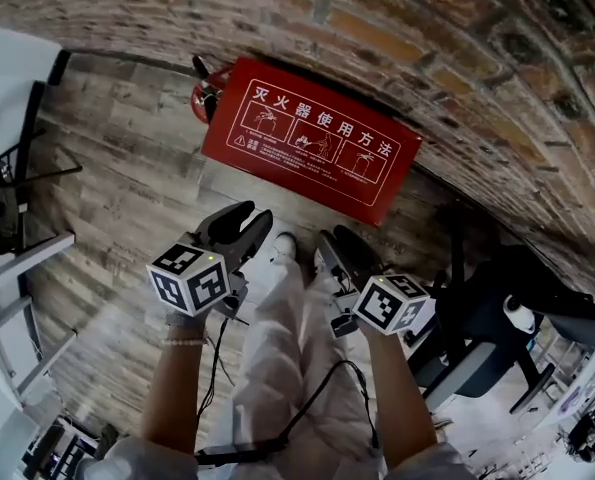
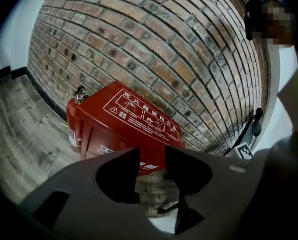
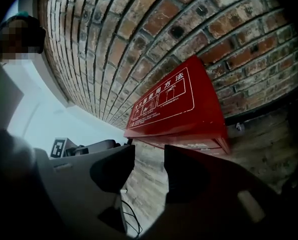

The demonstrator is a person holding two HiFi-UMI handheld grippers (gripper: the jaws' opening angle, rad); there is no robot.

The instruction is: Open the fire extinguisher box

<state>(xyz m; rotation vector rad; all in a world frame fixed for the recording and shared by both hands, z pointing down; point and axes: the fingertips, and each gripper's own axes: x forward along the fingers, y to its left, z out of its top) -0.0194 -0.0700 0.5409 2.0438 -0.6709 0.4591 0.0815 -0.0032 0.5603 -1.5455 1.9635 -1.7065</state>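
A red fire extinguisher box [image 1: 312, 140] stands on the wooden floor against the brick wall, its lid down, white instruction print on top. It also shows in the left gripper view as the box [image 2: 123, 126] and in the right gripper view as the box [image 3: 181, 109]. My left gripper [image 1: 249, 222] hovers short of the box's front, jaws open, nothing between them. My right gripper [image 1: 339, 245] is held beside it, also open and empty. Both stay clear of the box. An extinguisher handle [image 1: 203, 88] sticks up at the box's left end.
The brick wall [image 1: 397, 28] runs behind the box. White furniture frames [image 1: 17, 228] stand at the left, a dark chair base [image 1: 487, 318] at the right. My legs and a black cable [image 1: 307, 408] are below the grippers.
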